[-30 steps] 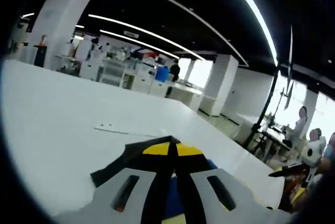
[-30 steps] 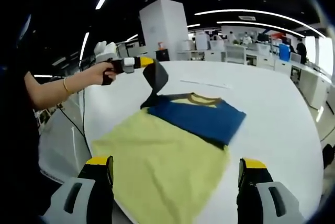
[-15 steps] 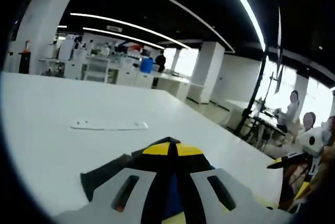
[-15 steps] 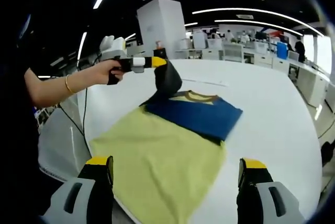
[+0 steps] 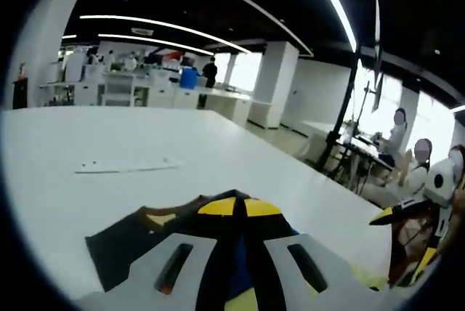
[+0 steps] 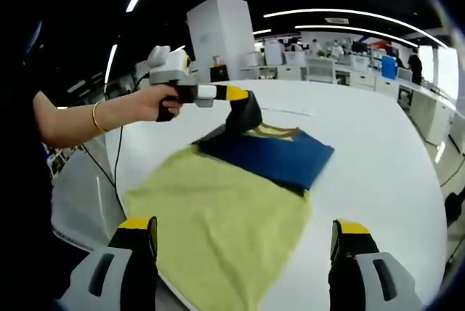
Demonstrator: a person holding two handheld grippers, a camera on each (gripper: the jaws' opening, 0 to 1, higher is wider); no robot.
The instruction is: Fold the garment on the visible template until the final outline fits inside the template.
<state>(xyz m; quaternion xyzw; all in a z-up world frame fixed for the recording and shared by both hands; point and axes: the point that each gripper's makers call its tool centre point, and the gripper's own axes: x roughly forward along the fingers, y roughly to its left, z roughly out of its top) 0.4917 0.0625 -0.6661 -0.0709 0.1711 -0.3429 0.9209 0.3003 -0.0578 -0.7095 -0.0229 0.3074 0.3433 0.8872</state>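
A yellow T-shirt (image 6: pixel 218 213) lies on the white table (image 6: pixel 385 151), with a blue part (image 6: pixel 272 155) folded across its upper half. My left gripper (image 6: pixel 236 94), held by a hand, is shut on the shirt's dark sleeve (image 6: pixel 245 115) and holds it lifted over the collar area. In the left gripper view the shut left gripper (image 5: pixel 240 206) pinches that dark sleeve (image 5: pixel 123 242). My right gripper (image 6: pixel 245 225) stays open above the shirt's near hem, with nothing between its jaws. It also appears as the right gripper (image 5: pixel 396 224) at the edge of the left gripper view.
A thin white strip (image 5: pixel 127 166) lies flat on the table beyond the shirt, the same strip (image 6: pixel 290 111) showing past the collar. The table's rounded edge (image 6: pixel 94 216) runs near the person's arm (image 6: pixel 80 118). Desks, pillars and people (image 5: pixel 396 133) stand far behind.
The left gripper has carried the dark sleeve inward, from beside the shirt's edge to over the collar. The right gripper has stayed put and open.
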